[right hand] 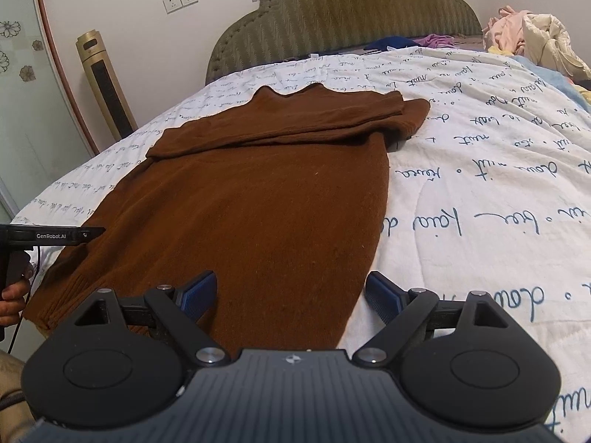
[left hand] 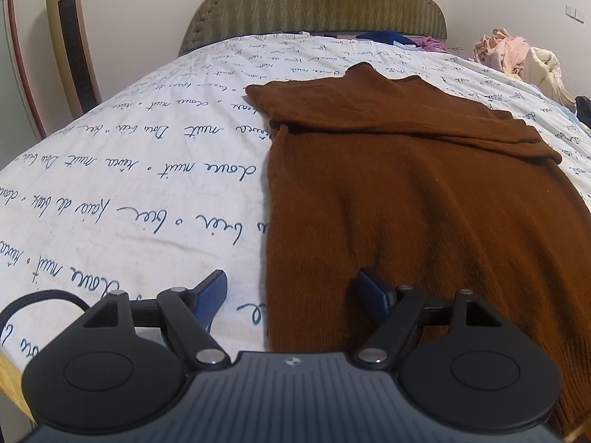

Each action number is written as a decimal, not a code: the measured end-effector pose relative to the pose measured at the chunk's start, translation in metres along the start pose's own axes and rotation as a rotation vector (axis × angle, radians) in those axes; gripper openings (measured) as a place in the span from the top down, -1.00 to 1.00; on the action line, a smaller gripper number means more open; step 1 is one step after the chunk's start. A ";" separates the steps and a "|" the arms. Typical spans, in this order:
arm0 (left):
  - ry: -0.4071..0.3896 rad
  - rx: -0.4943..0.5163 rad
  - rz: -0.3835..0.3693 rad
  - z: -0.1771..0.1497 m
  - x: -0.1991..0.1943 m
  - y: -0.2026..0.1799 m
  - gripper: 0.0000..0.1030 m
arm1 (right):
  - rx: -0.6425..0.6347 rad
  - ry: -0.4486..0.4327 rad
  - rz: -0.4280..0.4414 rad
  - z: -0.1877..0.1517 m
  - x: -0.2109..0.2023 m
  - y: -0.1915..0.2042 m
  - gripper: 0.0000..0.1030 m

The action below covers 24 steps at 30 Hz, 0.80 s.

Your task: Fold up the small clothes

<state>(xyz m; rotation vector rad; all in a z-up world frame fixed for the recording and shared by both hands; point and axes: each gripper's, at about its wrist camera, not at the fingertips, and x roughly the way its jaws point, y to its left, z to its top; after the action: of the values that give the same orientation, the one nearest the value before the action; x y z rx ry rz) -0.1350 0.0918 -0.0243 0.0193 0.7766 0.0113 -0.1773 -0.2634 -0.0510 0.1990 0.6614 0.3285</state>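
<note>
With both sets of jaws wide open and empty, left gripper and right gripper straddle the near hem corners of the brown sweater, flat on the bed. Risk: pinching the quilt too, dragging both layers.

Soft, even indoor light; sharp focus, strong fisheye bending at edges.

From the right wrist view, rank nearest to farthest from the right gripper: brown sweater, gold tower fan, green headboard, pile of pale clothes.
From the right gripper, jaws open:
1. brown sweater, directly ahead; its near edge lies between the fingers.
2. gold tower fan, far left, beside the bed.
3. green headboard and pile of pale clothes, far end and far right: too close to call.
</note>
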 end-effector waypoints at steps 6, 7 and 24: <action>0.008 0.015 -0.003 -0.006 -0.007 0.000 -0.50 | 0.010 0.010 0.007 -0.002 -0.007 -0.001 -0.67; 0.009 0.017 -0.004 -0.008 -0.008 -0.001 -0.50 | 0.011 0.011 0.011 -0.003 -0.009 -0.001 -0.67; 0.025 0.012 -0.011 -0.022 -0.016 0.000 -0.58 | 0.039 0.044 0.010 -0.021 -0.016 0.002 -0.70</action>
<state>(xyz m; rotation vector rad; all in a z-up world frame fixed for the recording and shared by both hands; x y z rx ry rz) -0.1617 0.0921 -0.0289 0.0266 0.8015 -0.0041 -0.2028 -0.2661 -0.0575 0.2333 0.7110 0.3304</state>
